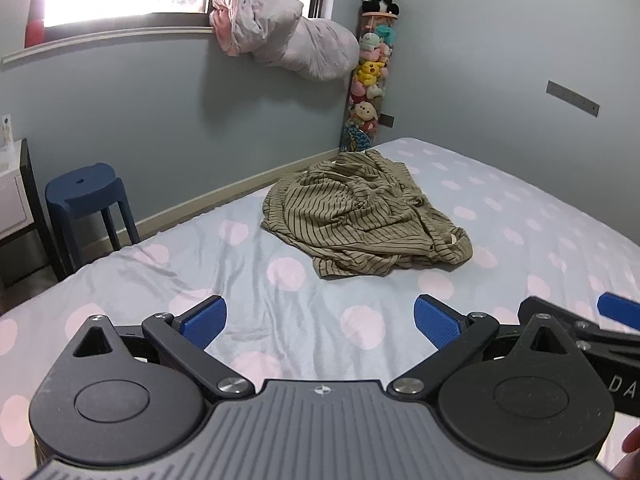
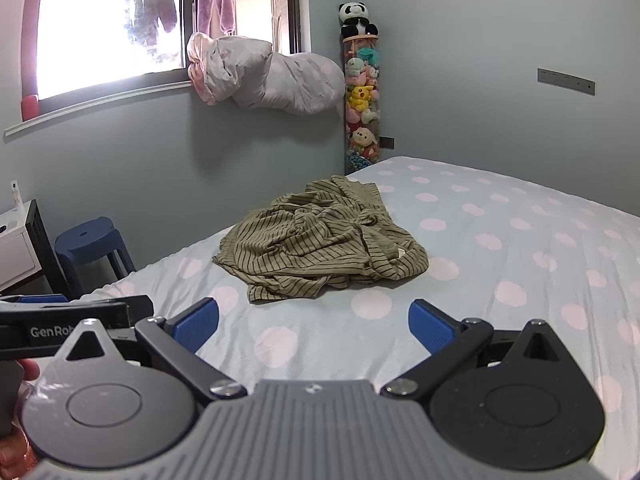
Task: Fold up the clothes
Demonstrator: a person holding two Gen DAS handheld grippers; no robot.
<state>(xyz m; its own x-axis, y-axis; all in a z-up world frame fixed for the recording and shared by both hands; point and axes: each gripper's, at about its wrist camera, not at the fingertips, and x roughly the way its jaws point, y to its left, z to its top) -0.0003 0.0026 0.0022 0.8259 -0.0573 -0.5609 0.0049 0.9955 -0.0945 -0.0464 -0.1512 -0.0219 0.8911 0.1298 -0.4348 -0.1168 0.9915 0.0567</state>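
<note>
We see the striped shirt (image 1: 366, 216) lying in a crumpled heap on the dotted bed sheet (image 1: 280, 320), at about twelve o'clock from both tools and well apart from them. It is bunched and twisted, with no flat fold showing, so the folding is left to do. Our left gripper (image 1: 320, 320) hangs above the sheet, spread wide and holding nothing. Our right gripper (image 2: 314, 322) is likewise spread and holds nothing. A blue stool (image 1: 90, 196) stands at ten o'clock.
</note>
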